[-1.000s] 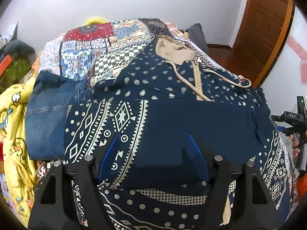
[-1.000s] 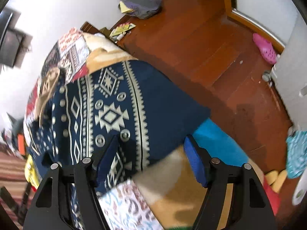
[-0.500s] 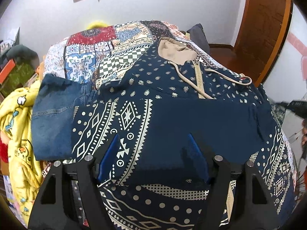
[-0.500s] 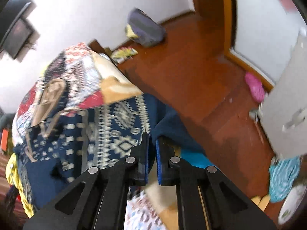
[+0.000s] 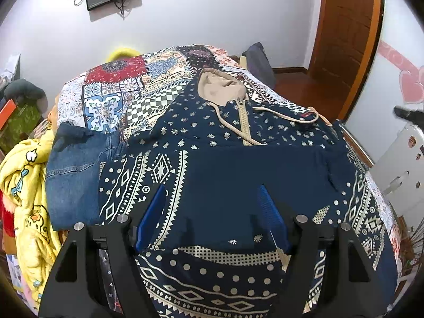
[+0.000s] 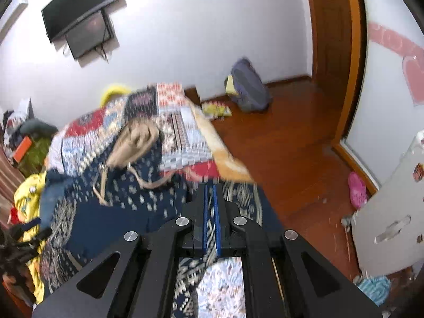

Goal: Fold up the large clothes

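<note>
Patchwork bedding covers the bed (image 5: pixel 111 100), where the navy hoodie (image 5: pixel 238 169) lies spread flat for folding. Right claw (image 6: pixel 210 212) is clamped on the hoodie's side edge, likely to carry it across; left claw (image 5: pixel 212 212) hovers open, holding nothing.

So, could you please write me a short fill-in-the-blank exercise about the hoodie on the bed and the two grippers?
1. The navy patterned hoodie has a hood lined in ____.
2. The right gripper has its jaws ____ on the hoodie's fabric.
3. The left gripper hangs over the hoodie with its jaws ____.
4. The folded garment beside the hoodie is made of blue ____.

Missing words: beige; shut; open; denim
</note>
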The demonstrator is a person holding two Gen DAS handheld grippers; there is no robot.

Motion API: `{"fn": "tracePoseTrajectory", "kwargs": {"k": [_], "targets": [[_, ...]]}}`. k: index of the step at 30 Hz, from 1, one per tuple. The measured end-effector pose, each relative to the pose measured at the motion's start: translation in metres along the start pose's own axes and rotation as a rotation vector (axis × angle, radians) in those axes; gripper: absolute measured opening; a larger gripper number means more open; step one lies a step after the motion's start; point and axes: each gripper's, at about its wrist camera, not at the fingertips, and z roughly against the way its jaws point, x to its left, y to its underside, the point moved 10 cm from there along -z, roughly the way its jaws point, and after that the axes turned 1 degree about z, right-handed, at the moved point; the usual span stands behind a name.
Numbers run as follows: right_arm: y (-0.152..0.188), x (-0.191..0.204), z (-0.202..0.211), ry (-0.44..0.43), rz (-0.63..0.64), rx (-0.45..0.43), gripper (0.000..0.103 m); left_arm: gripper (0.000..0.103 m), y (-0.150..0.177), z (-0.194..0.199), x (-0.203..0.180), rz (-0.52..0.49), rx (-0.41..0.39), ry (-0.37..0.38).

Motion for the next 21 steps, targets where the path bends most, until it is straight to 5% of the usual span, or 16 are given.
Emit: {"fn": "tracePoseTrajectory", "kwargs": {"k": [1, 3, 5, 14, 21], "targets": [[0.008, -0.002, -0.007, -0.008, -0.015, 0.035, 0.009, 0.072, 0.001, 0.002, 0.000, -0.006, -0.001, -0.002], [0.029, -0.013, -0.022, -0.037, -0.084, 0.130, 0.041, 0.072, 0.002, 0.004, 0.001, -0.018, -0.001, -0.007], [0.049, -0.027, -0.040, -0.064, -0.187, 0.205, 0.057, 0.072, 0.005, 0.004, 0.004, -0.023, 0.002, -0.008], [0.116, -0.091, -0.094, -0.029, -0.497, 0.387, 0.057, 0.072, 0.021, -0.022, 0.014, 0.012, 0.063, -0.003], [0.119, -0.114, -0.130, -0.075, -0.671, 0.365, 0.057, 0.072, 0.027, -0.036, 0.016, 0.015, 0.091, -0.009]]}}
